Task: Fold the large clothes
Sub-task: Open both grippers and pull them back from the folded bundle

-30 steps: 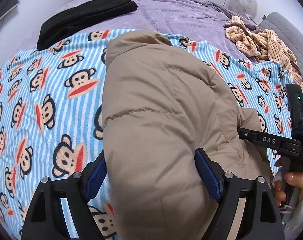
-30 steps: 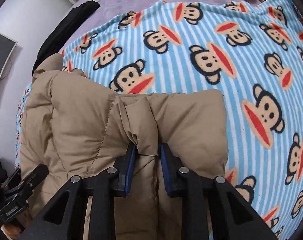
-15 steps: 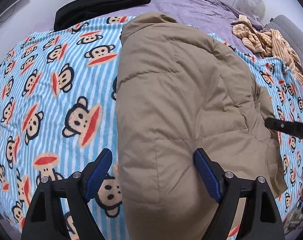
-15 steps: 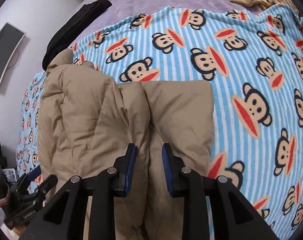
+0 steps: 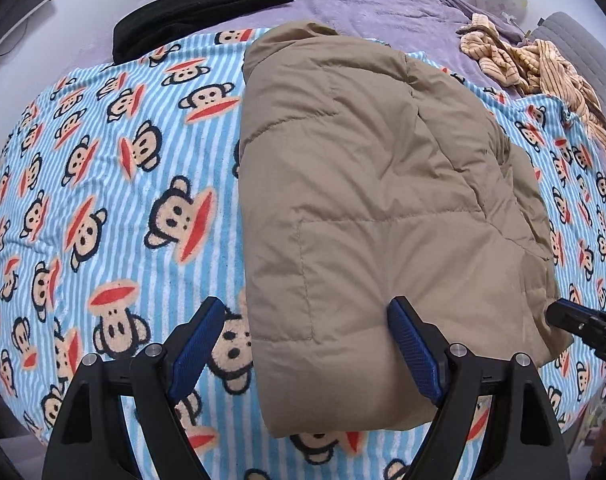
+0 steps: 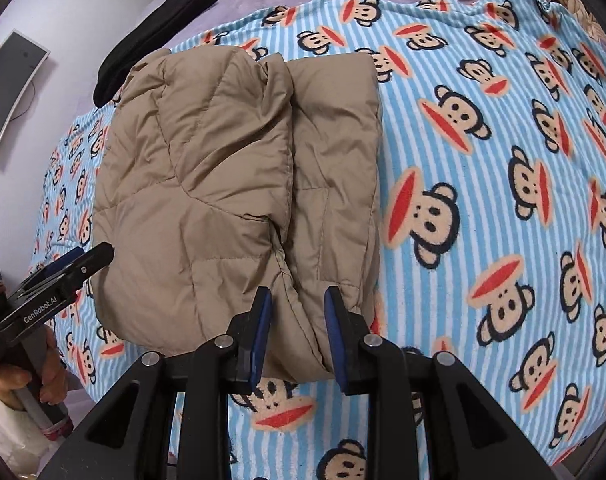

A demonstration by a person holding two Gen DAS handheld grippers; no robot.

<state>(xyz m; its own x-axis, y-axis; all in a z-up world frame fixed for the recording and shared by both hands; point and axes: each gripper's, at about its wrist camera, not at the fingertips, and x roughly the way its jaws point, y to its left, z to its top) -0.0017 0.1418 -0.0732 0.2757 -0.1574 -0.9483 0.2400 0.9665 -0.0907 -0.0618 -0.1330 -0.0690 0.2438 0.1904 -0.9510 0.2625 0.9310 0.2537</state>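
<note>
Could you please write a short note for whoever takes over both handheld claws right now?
Left claw: open wide above the near edge of the tan puffer jacket, gripping nothing.
Right claw: narrowly open over the jacket's near right edge; the pads do not seem to pinch the fabric.
The jacket lies folded into a compact bundle on the monkey-print blanket.
A black garment and a striped garment lie further back on the bed.
Done: jacket folded.
Left: probably tidy it or start the next piece.

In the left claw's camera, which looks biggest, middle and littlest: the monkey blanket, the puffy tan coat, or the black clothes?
1. Monkey blanket
2. Puffy tan coat, though it lies nearest the camera
3. Black clothes, farthest away, so they may look smaller than they are
</note>
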